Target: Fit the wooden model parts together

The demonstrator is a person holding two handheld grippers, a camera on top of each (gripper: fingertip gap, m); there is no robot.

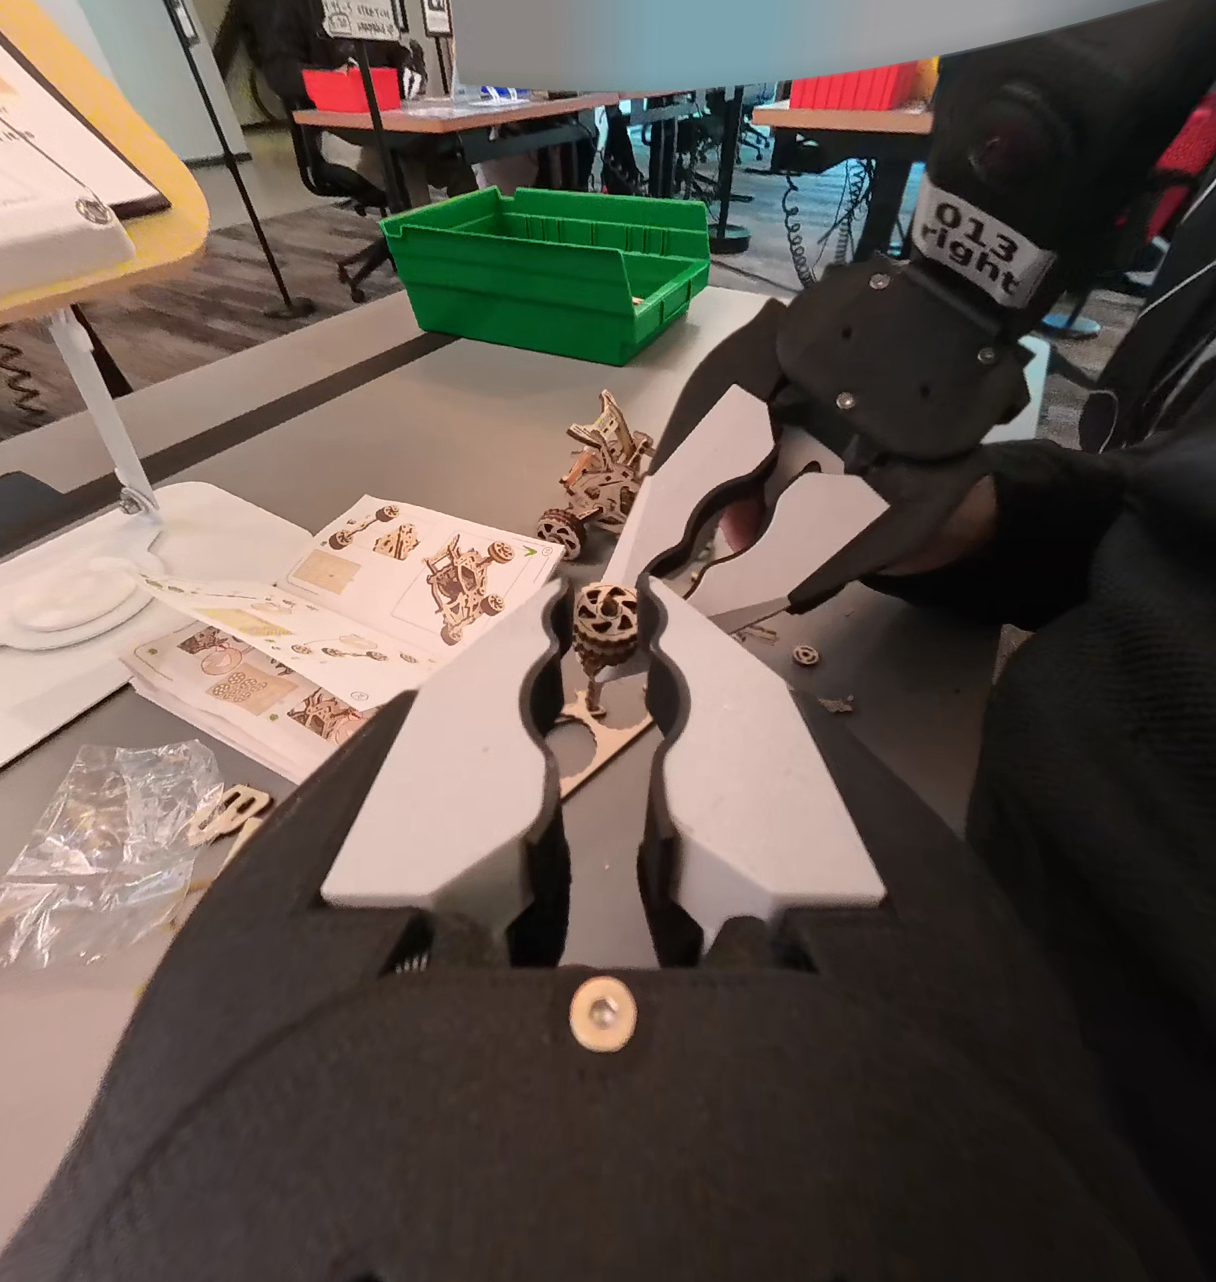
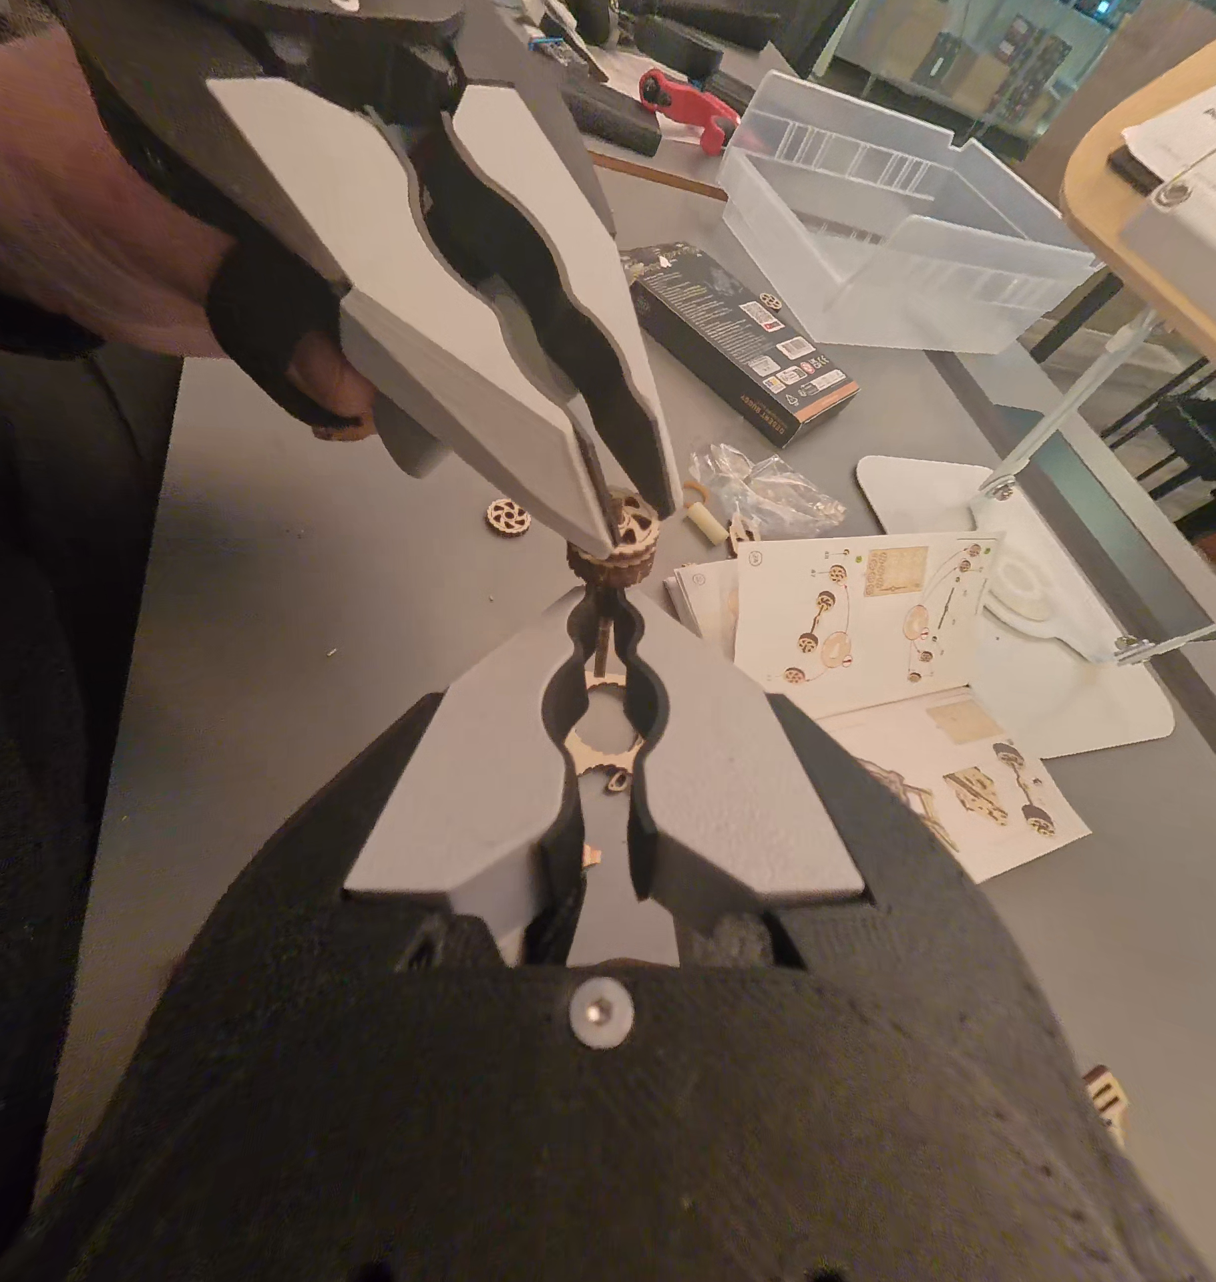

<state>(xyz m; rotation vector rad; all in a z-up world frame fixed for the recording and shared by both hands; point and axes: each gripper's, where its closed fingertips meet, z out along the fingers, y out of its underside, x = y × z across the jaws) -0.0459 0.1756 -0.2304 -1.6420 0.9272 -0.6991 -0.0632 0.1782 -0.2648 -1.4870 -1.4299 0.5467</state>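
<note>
A small wooden wheel [image 1: 605,617] sits on the end of a thin wooden axle [image 1: 594,687]. My left gripper [image 1: 605,590] is shut on the wheel, one pad on each side of its tread. In the right wrist view the left gripper [image 2: 632,527] comes down from the upper left onto the wheel [image 2: 612,551]. My right gripper [image 2: 601,596] is shut on the axle [image 2: 599,645] just under the wheel. It also shows in the left wrist view [image 1: 643,576], touching the wheel's far side. A cut-out wooden sheet [image 2: 601,753] lies on the table beneath.
A partly built wooden buggy [image 1: 601,479] stands behind the wheel. Open instruction booklets [image 1: 383,610] [image 2: 868,624] lie beside it. A green bin [image 1: 549,270], a clear bin [image 2: 903,229], a black box [image 2: 743,333], a plastic bag [image 1: 105,846] and a loose wheel disc [image 2: 506,517] are on the grey table. Both grippers' tips are close together, under 4 cm apart.
</note>
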